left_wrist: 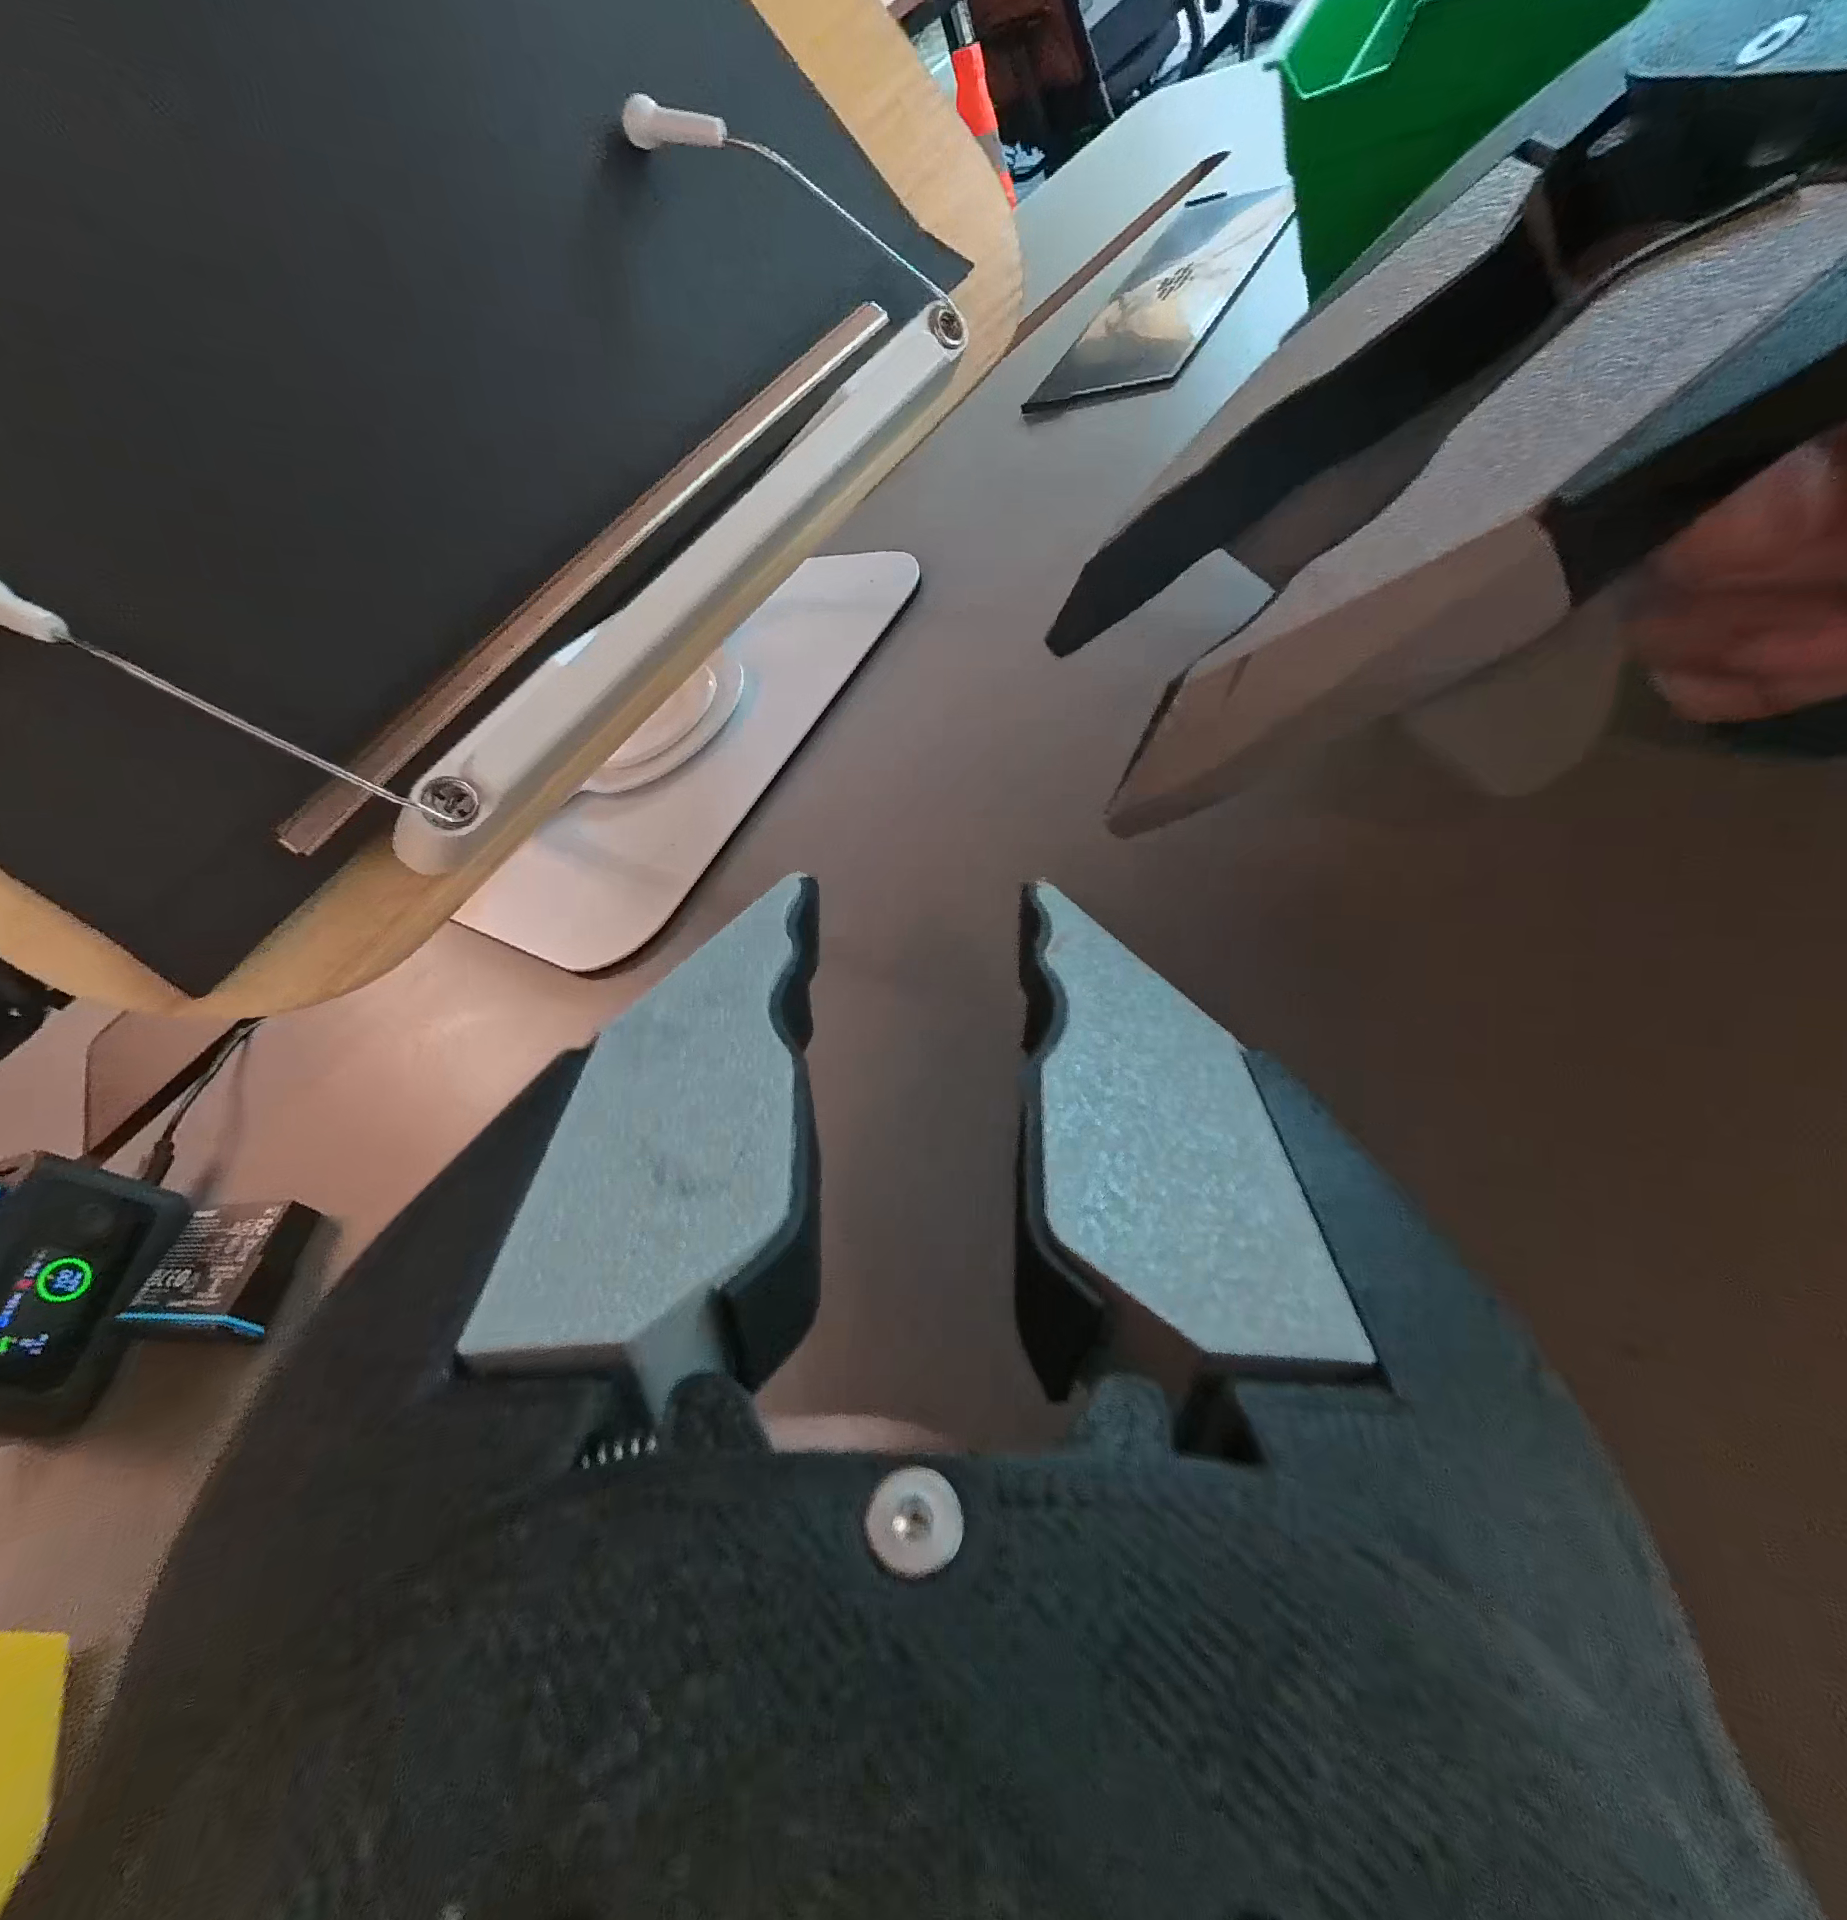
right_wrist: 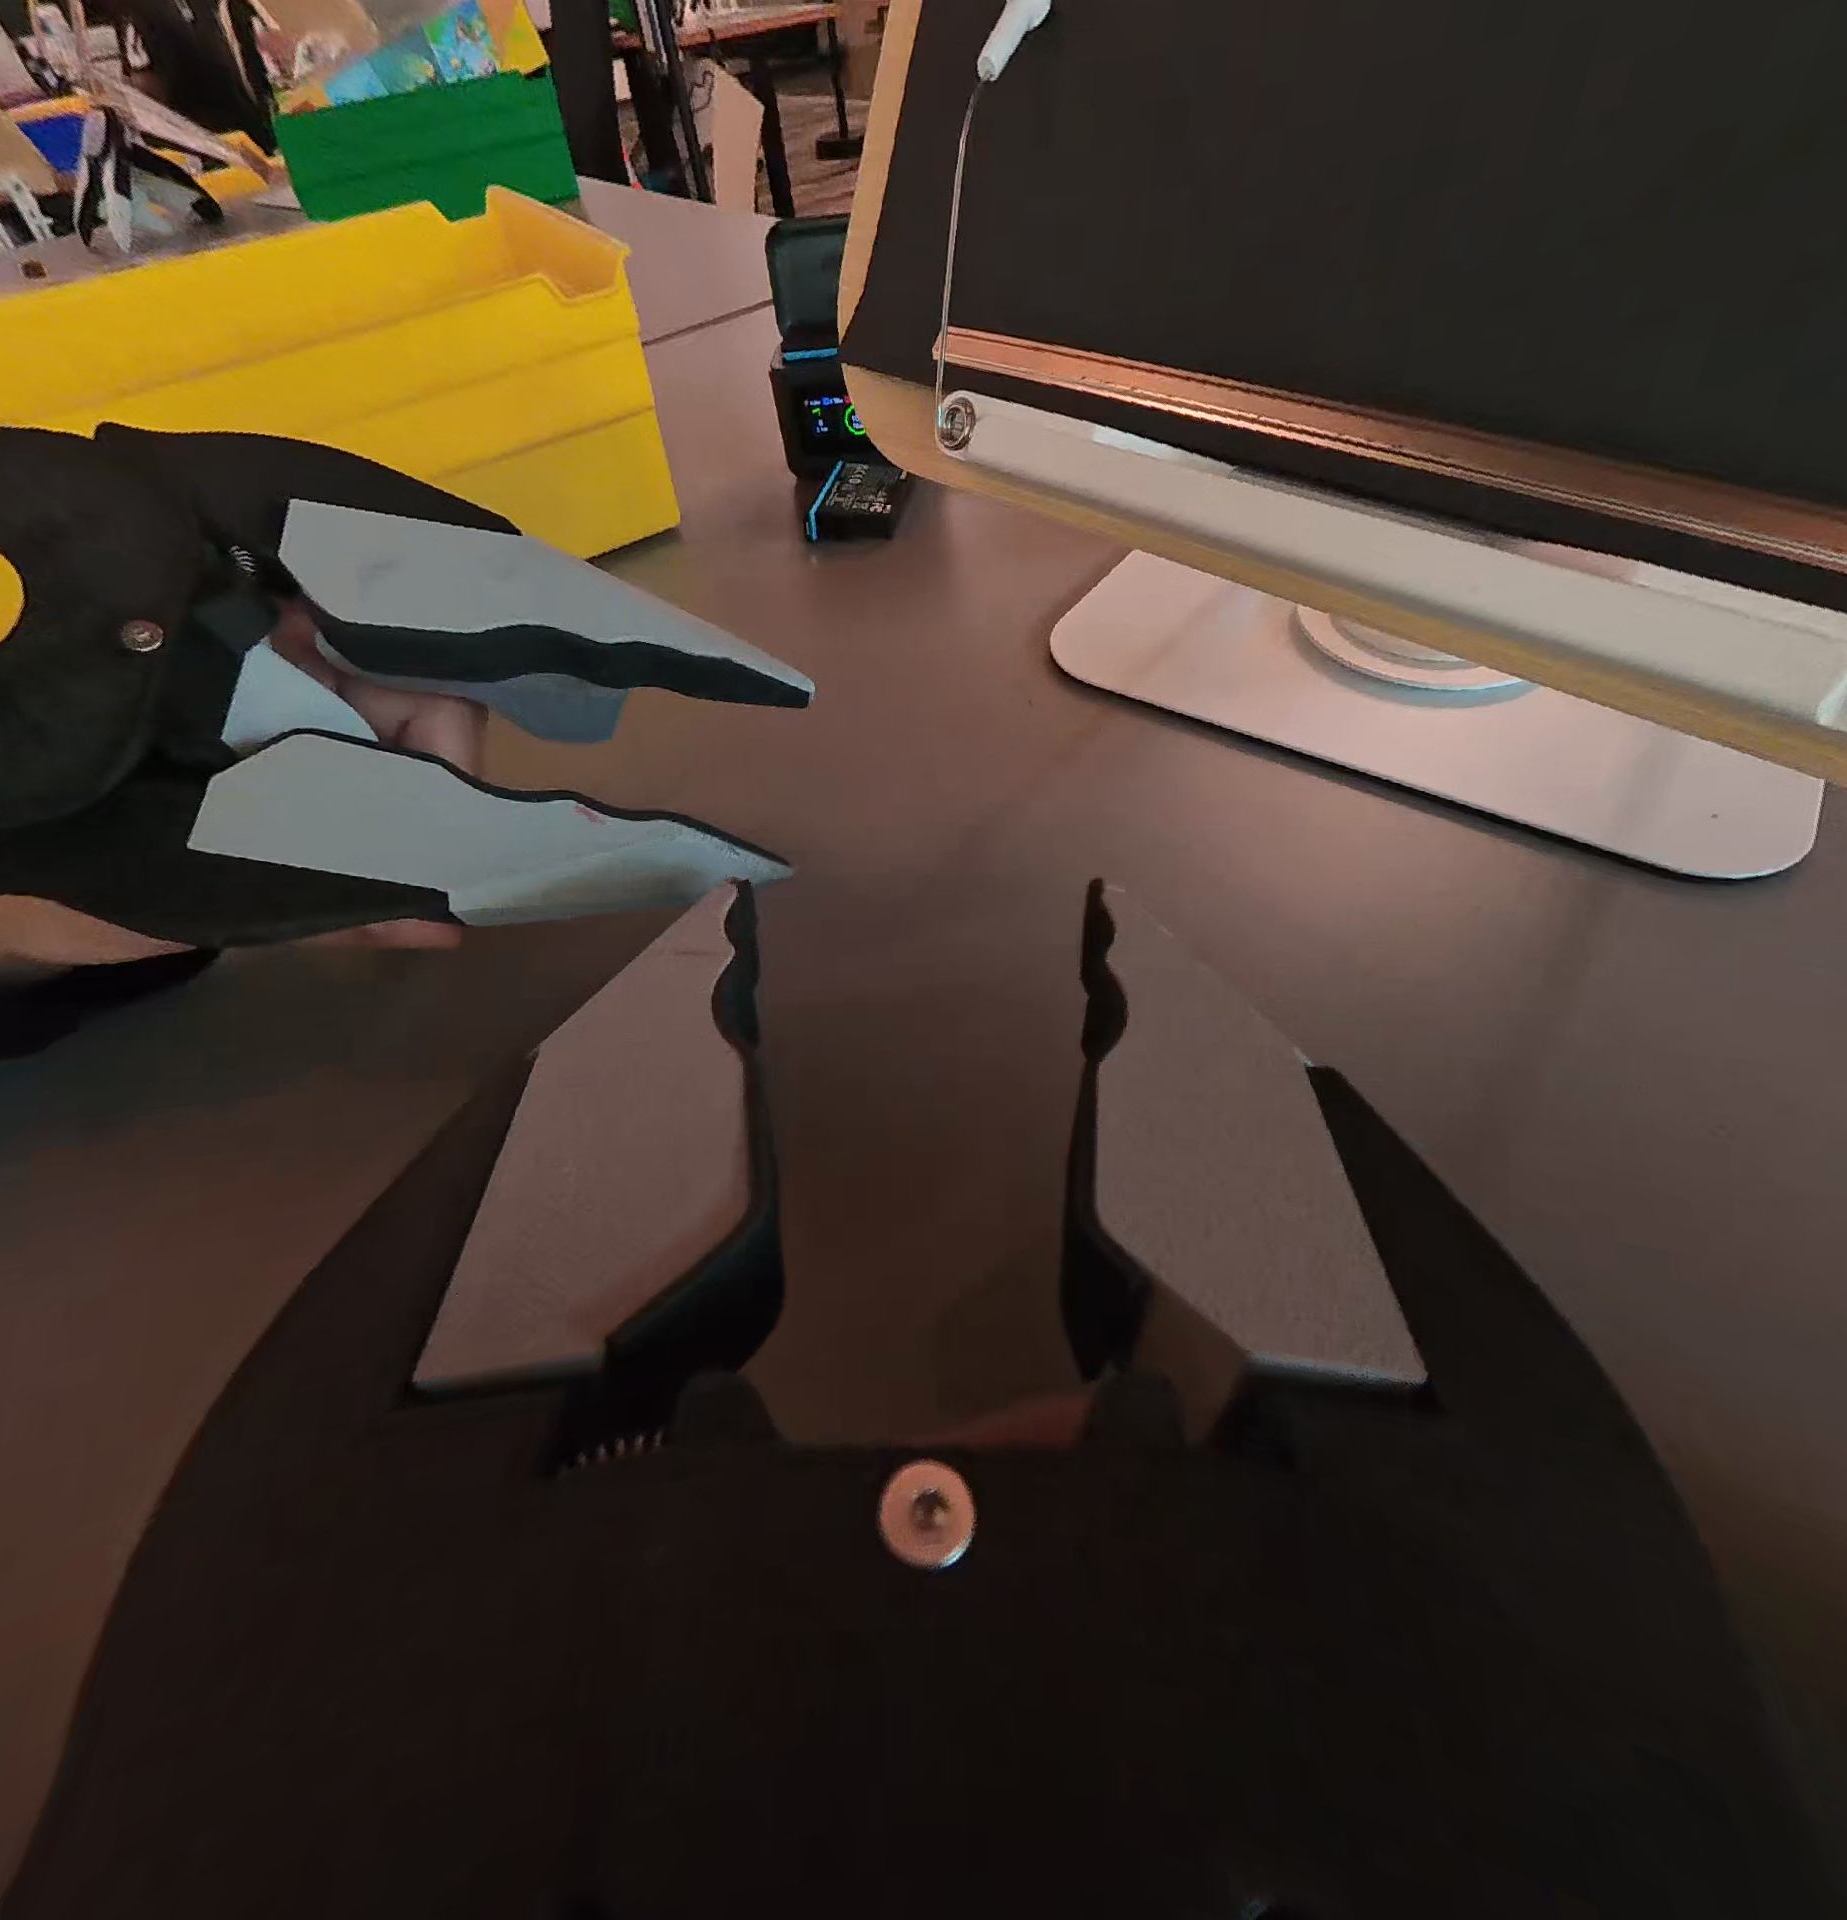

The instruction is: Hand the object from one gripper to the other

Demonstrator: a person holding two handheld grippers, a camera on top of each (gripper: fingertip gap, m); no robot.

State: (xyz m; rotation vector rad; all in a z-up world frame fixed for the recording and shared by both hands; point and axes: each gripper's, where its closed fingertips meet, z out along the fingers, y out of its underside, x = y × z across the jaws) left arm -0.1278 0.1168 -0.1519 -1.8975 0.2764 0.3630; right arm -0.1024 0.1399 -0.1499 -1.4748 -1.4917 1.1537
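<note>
Above dark table (right_wrist: 1002, 790): left tool (left_wrist: 919, 914) and right tool (right_wrist: 914, 914) both spread apart, empty, tips nearly meeting.

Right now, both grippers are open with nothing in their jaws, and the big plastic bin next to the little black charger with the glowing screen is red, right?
Almost. The plastic bin beside the little black charger is yellow, not red; the right wrist view shows it. The left gripper and right gripper are indeed open and empty.
</note>
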